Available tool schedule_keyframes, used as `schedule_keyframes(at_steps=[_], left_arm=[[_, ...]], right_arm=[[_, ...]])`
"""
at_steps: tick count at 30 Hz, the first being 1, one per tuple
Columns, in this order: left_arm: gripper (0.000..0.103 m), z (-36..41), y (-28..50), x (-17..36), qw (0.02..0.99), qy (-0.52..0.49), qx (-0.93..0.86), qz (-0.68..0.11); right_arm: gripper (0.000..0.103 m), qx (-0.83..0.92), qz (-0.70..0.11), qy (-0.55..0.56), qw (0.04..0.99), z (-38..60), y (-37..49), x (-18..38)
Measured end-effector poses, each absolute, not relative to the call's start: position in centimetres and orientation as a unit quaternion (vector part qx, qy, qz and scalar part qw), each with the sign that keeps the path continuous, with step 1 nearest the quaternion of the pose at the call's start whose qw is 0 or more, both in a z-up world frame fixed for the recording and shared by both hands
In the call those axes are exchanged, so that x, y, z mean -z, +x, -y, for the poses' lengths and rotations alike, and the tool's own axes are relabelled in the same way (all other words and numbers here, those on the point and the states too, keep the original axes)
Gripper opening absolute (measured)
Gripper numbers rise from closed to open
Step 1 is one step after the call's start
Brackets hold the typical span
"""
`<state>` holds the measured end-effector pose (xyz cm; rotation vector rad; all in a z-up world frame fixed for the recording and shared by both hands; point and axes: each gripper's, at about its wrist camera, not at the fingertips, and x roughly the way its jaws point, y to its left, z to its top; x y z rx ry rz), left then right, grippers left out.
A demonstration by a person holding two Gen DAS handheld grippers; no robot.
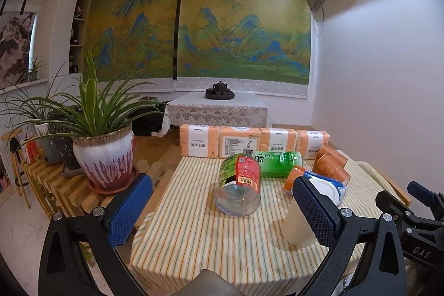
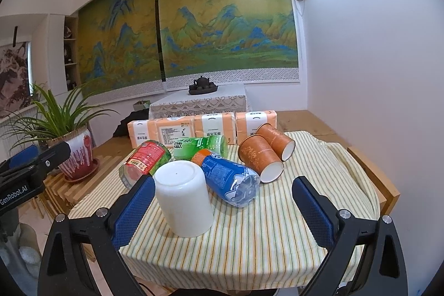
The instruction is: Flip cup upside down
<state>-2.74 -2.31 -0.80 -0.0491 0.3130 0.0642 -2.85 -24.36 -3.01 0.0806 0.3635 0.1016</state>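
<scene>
A white cup [image 2: 183, 197] stands upside down, base up, on the striped tablecloth [image 2: 249, 235], just right of my right gripper's left finger. My right gripper [image 2: 223, 210] is open and empty, and the cup sits inside its span near the left pad. In the left wrist view the cup [image 1: 295, 226] shows partly behind my left gripper's right finger [image 1: 316, 210]. My left gripper [image 1: 219, 210] is open and empty, to the left of the cup.
Lying bottles crowd the middle: a clear one with red and green label [image 1: 240, 182], a green one [image 2: 201, 147] and a blue one [image 2: 229, 179]. Two orange paper cups [image 2: 266, 151] lie at the right. Tissue packs [image 2: 202, 126] line the back. A potted plant [image 1: 105, 157] stands left.
</scene>
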Motion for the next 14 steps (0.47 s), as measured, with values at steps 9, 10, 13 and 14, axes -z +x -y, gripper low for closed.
schedule_keyframes(at_steps=[9,10,13,14], left_arm=[[0.103,2.43,-2.43,1.07,0.986,-0.027,-0.028,-0.162],[0.103,2.44,-2.43,1.11,0.986,-0.027,-0.028,-0.161],[0.103,2.64,-2.42,1.26,0.987,-0.02,-0.03,-0.156],[0.103,2.64,-2.37,1.29,0.987,-0.018,-0.031,-0.156]], right_arm=[[0.098,-0.05,-0.185,0.036,0.981,24.37,-2.88,3.05],[0.098,-0.049,-0.184,0.037,0.981,24.37,-2.89,3.04],[0.098,-0.05,-0.186,0.038,0.981,24.37,-2.81,3.07],[0.098,-0.049,-0.187,0.038,0.98,24.37,-2.8,3.1]])
